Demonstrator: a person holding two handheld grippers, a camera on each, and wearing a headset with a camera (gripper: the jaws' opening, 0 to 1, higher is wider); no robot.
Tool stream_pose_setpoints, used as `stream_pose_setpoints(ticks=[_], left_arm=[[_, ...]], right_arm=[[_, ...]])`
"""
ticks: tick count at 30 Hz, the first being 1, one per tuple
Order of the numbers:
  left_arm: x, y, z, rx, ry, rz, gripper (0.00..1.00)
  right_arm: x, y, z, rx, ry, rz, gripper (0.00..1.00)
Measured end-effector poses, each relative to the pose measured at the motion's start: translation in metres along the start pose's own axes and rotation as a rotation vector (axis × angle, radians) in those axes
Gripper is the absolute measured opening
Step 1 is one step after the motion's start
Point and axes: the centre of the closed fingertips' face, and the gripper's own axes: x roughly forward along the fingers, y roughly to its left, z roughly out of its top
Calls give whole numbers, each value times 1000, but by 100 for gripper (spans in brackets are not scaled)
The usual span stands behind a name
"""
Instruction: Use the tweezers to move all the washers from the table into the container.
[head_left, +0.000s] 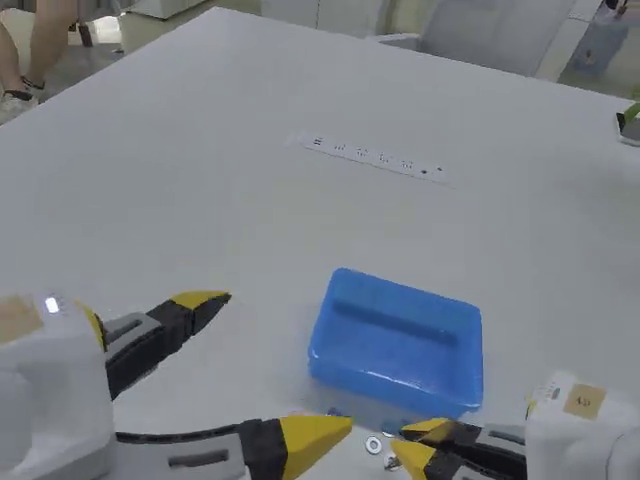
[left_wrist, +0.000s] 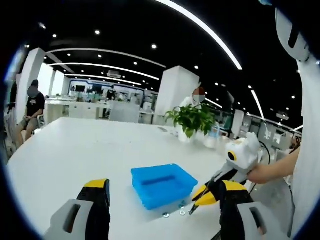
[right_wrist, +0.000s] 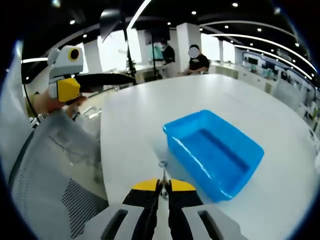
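The left tongs (head_left: 258, 366) hang over the worktop's (head_left: 200, 150) near edge with their yellow-tipped jaws spread wide and nothing between them. In the left gripper view the two jaws rise on either side of the blue container (head_left: 380, 375).

The right tongs (right_wrist: 163, 186) are closed down narrow on the tweezers (right_wrist: 163, 174). These stick out forward as a thin dark point between the yellow tips. In the head view the right tongs come in from the near right corner of the picture, pointing toward the left tongs.

The container sits upright on the worktop close to its near edge, and nothing can be made out inside it. The washers (head_left: 373, 445) lie on the worktop between the container's near wall and the near edge. Two small rings show in the left gripper view, side by side and just apart from each other. The tweezer point rests at one of them. Whether it actually pinches that washer cannot be told at this size.

Farther toward the far edge a white power strip (head_left: 370, 157) lies flat, well apart from the container. In the left gripper view a potted plant (left_wrist: 192, 120) stands near the far edge of the worktop.
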Motion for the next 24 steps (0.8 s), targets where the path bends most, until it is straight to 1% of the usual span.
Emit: stream_pose_setpoints(ticks=[1, 2, 3, 4, 5, 6, 7, 8, 9, 10, 11, 12, 13, 14, 15, 16, 17, 21, 24], left_arm=[[0, 5, 6, 50, -21, 20, 96], [-4, 15, 6, 56, -41, 35, 96], [-6, 19, 8, 52, -63, 47, 95], [-9, 21, 8, 46, -74, 48, 95], [-11, 24, 6, 56, -70, 58, 95], [-15, 35, 4, 70, -53, 103, 95], [-17, 43, 2, 77, -46, 132, 95], [-19, 51, 3, 81, -50, 155, 96], [-20, 53, 2, 71, -57, 148, 98], [-17, 48, -1, 51, -58, 140, 98], [-16, 47, -4, 36, -46, 131, 98], [-11, 38, -3, 50, -39, 131, 98], [-10, 37, -6, 68, -20, 130, 97], [-7, 31, -8, 92, 6, 127, 97], [-6, 29, -10, 103, 18, 123, 96], [-4, 24, -10, 114, 30, 120, 96], [-3, 22, -12, 123, 44, 117, 96], [0, 14, -9, 148, 50, 109, 95], [-1, 13, -6, 143, 42, 106, 95]], right_arm=[[0, 0, -1, 3, 3, 0, 3], [0, 0, -1, 6, 5, 1, 3], [0, 0, -1, 7, 6, 1, 3], [0, -1, -1, 9, 10, 2, 3], [0, -1, -2, 15, 14, 2, 3], [-1, -2, -2, 27, 15, -1, 3], [-1, -3, -2, 41, 11, 0, 3], [-1, -4, -2, 59, 8, -2, 3], [-1, -5, -3, 65, 7, -5, 3], [-1, -5, -3, 74, 4, -7, 3], [0, -6, -2, 91, 1, -6, 3], [0, -6, -2, 92, 2, -8, 3], [0, -7, -2, 92, 3, -8, 3], [0, -8, -1, 93, 10, -9, 3], [1, -8, -1, 96, 15, -9, 3], [1, -8, -1, 98, 21, -7, 3], [0, -7, -1, 95, 31, -1, 3], [-7, -8, 10, 76, 33, -6, 3], [-15, -10, 20, 78, 24, -3, 3]])
